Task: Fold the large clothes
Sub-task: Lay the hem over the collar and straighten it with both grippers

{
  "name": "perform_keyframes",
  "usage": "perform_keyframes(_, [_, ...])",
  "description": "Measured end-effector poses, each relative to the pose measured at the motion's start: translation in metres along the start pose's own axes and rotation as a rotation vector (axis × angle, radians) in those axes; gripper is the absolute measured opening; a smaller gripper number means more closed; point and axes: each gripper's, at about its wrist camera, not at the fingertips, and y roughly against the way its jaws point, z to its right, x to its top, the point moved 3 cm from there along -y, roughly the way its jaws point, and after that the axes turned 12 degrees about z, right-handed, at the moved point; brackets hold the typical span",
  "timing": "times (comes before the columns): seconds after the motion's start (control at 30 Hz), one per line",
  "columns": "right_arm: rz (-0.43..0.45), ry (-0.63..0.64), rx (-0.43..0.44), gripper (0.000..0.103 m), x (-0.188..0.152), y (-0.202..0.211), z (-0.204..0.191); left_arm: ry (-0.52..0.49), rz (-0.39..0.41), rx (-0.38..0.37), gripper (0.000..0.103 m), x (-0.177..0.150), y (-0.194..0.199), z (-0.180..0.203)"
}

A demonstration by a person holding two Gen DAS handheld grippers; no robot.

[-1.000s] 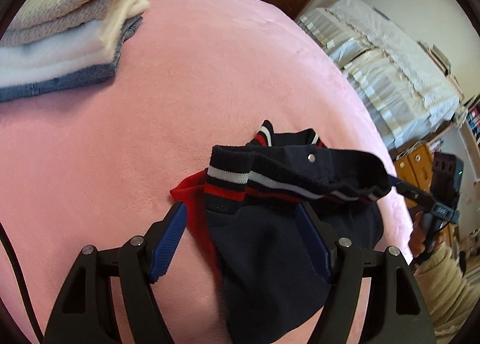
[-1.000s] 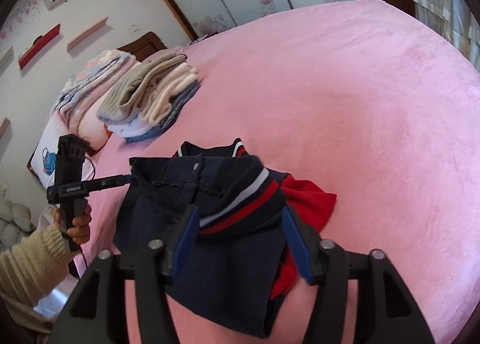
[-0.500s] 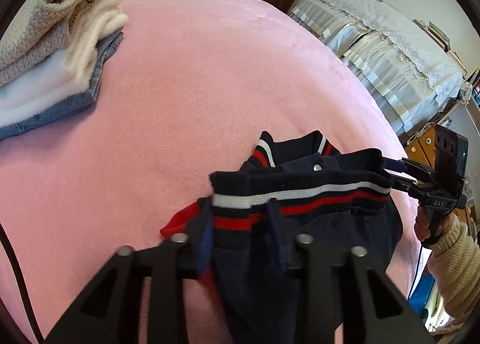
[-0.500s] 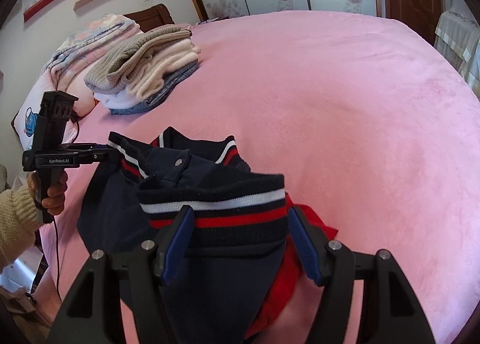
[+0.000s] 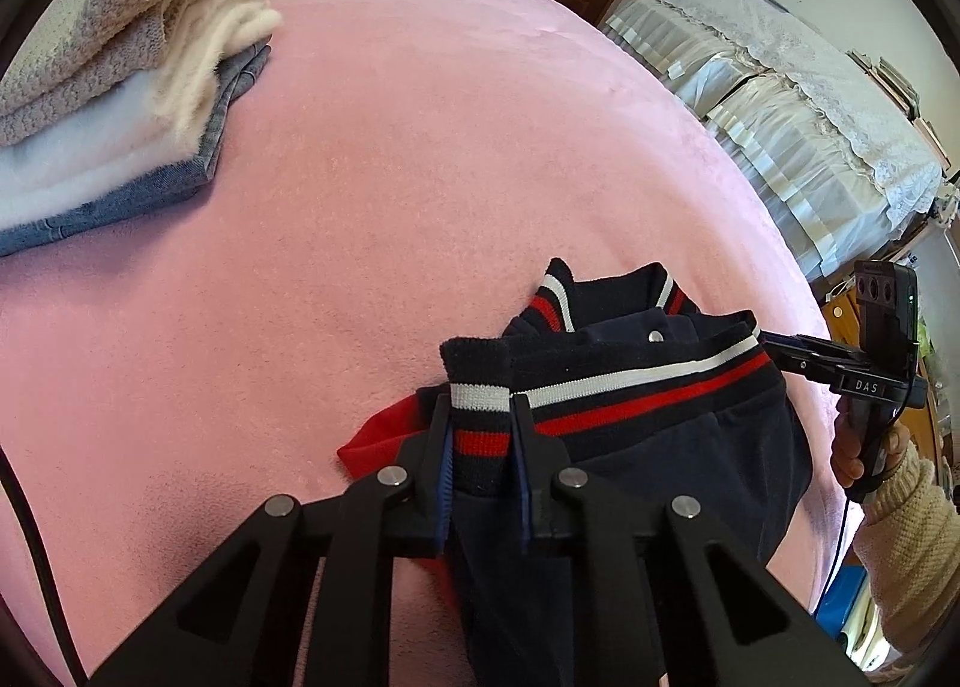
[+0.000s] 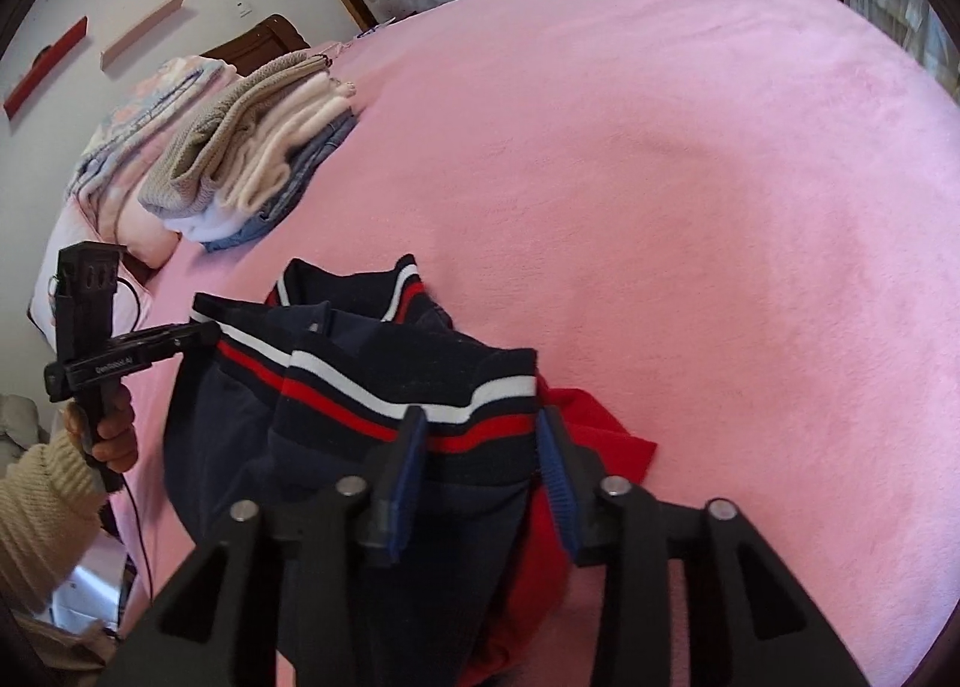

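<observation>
We hold the navy jacket [image 5: 648, 435] up over the near part of the pink bed [image 5: 420, 159], its striped ribbed hem stretched between our two tools. The left hand-held gripper [image 5: 480, 417] has its blue-padded fingers [image 5: 445, 465] pinched tight on one end of the hem, the white and red bands running straight up between them. In the right wrist view the same tool juts in from the left side, level with the bed, with our left hand [image 6: 108, 429] wrapped around its grip below and a cream knit cuff at the wrist.

The right hand-held gripper [image 6: 483, 435] sits at the other end of the hem; its fingers [image 6: 555, 465] stand apart with the ribbed band lying between them, and we cannot tell whether the pads actually press the cloth. From the left wrist view this tool reaches in from the right, our right hand [image 5: 864, 447] gripping the handle from underneath.

The jacket's body hangs below the hem, its collar and red lining resting on the bed. A stack of folded clothes [image 6: 258, 159] lies well apart, further up the bed.
</observation>
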Motion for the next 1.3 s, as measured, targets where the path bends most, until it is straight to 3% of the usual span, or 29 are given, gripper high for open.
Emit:
perform_keyframes(0.13, [-0.020,0.021,-0.043,0.043,-0.001,-0.013,-0.005,-0.013,0.003,0.023,0.013,0.000,-0.001,0.002])
perform_keyframes(0.2, [-0.006,0.046,-0.079,0.033,-0.001,-0.013,-0.009,-0.031,0.015,0.064,0.013,0.000,0.001,0.005])
perform_keyframes(0.23, [0.004,0.072,-0.120,0.020,-0.001,-0.011,-0.012,-0.036,0.017,0.085,0.011,0.000,0.002,0.006])
perform_keyframes(0.33, [0.060,0.070,-0.152,0.011,0.000,0.004,-0.013,-0.066,0.031,0.137,0.009,-0.001,0.007,0.014])
perform_keyframes(0.5, [0.186,0.023,-0.149,0.007,0.011,0.033,-0.016,-0.049,0.057,0.186,0.008,0.007,0.013,0.016])
perform_keyframes(0.6, [0.218,-0.032,-0.173,0.006,0.019,0.034,-0.009,-0.009,0.060,0.213,0.008,0.014,0.006,0.008])
perform_keyframes(0.7, [0.190,-0.118,-0.200,0.006,0.022,0.018,0.010,0.041,0.028,0.217,0.008,0.014,-0.012,-0.004])
perform_keyframes(0.8, [0.106,-0.168,-0.237,0.006,0.013,-0.008,0.028,0.084,-0.030,0.201,0.009,0.006,-0.030,-0.016])
perform_keyframes(0.87, [0.098,-0.164,-0.231,0.009,0.009,-0.011,0.028,0.104,-0.022,0.184,0.013,0.006,-0.027,-0.019])
perform_keyframes(0.9, [0.107,-0.161,-0.217,0.009,0.010,-0.007,0.026,0.120,-0.018,0.167,0.020,0.007,-0.023,-0.020])
perform_keyframes(0.93, [0.114,-0.154,-0.194,0.013,0.012,-0.002,0.022,0.130,-0.012,0.150,0.033,0.008,-0.019,-0.022])
perform_keyframes(1.0, [0.131,-0.121,-0.158,0.036,0.016,0.010,0.015,0.139,0.012,0.129,0.050,0.010,-0.011,-0.024])
perform_keyframes(1.03, [0.141,-0.087,-0.154,0.058,0.017,0.015,0.009,0.132,0.028,0.125,0.053,0.011,-0.007,-0.024])
perform_keyframes(1.07, [0.151,-0.049,-0.167,0.074,0.017,0.019,0.003,0.123,0.035,0.124,0.053,0.011,-0.006,-0.023])
perform_keyframes(1.2, [0.136,0.054,-0.174,0.077,0.017,0.019,-0.007,0.055,0.037,0.133,0.053,0.012,-0.007,-0.011])
perform_keyframes(1.3, [0.108,0.122,-0.151,0.077,0.016,0.016,-0.016,-0.055,0.030,0.132,0.053,0.014,-0.011,0.009])
